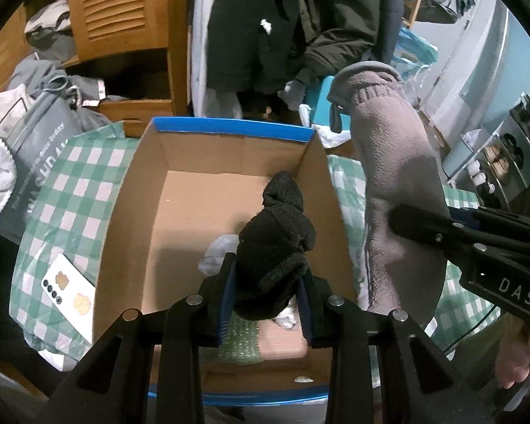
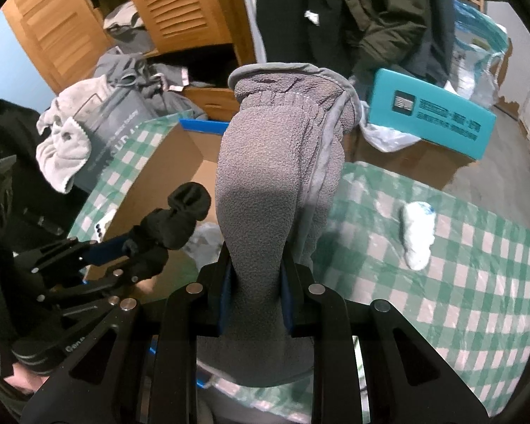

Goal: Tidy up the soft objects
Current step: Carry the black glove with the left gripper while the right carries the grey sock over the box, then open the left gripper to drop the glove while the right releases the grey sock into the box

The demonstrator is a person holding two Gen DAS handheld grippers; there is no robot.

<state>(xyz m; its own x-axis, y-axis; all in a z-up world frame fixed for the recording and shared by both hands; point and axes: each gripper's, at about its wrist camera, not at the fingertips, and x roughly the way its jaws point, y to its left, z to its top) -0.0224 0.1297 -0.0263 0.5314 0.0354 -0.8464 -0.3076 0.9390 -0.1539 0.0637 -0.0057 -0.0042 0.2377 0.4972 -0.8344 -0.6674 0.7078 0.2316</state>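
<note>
My left gripper (image 1: 266,300) is shut on a rolled black sock (image 1: 275,243) and holds it above the open cardboard box (image 1: 130,212) with a blue rim. My right gripper (image 2: 254,300) is shut on a grey fleece glove (image 2: 265,176) and holds it upright, to the right of the box. In the left wrist view the glove (image 1: 395,194) stands beside the box's right wall. In the right wrist view the left gripper with the black sock (image 2: 173,219) is at the left. A white soft bundle (image 1: 215,251) lies in the box.
The box rests on a green-and-white checked cloth (image 2: 459,282). A white rolled sock (image 2: 417,233) lies on the cloth to the right. A white phone (image 1: 70,289) lies left of the box. A teal box (image 2: 431,116), hanging coats and a wooden wardrobe (image 1: 123,10) are behind.
</note>
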